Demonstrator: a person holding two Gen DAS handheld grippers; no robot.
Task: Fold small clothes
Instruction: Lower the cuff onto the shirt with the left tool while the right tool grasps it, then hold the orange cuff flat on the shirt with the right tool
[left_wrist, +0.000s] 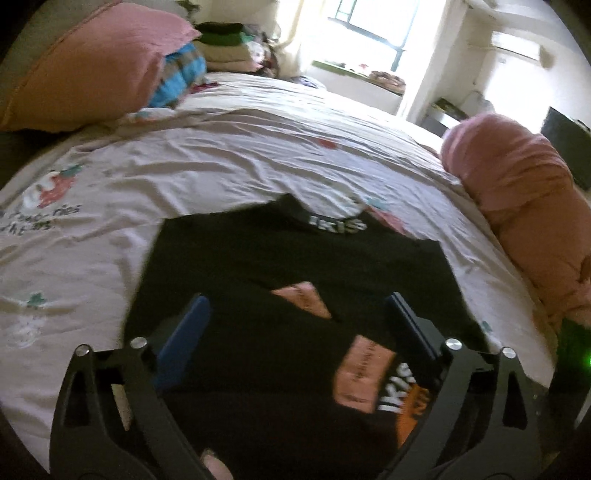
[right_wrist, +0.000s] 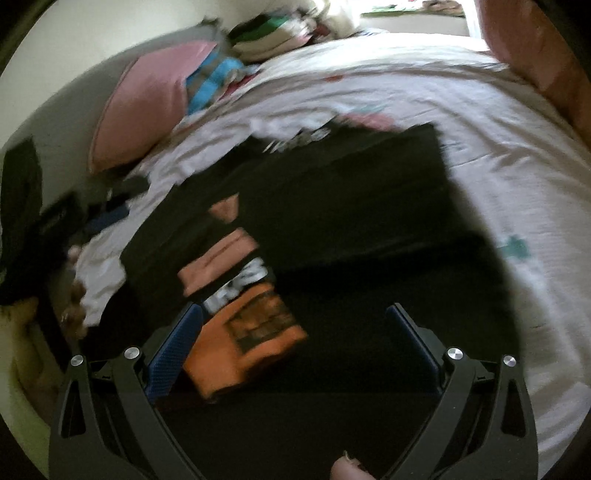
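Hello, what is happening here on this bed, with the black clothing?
A person is folding a black T-shirt with an orange print on a bed sheet. One hand-held gripper is in each hand. The left hand-held gripper and the right hand-held gripper both stand open above the shirt, gripping nothing. The shirt lies partly folded, with its collar at the far side.

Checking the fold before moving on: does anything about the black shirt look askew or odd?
The black shirt lies folded on the bedsheet, but unevenly: its pink and orange print shows in broken patches where layers overlap crookedly.
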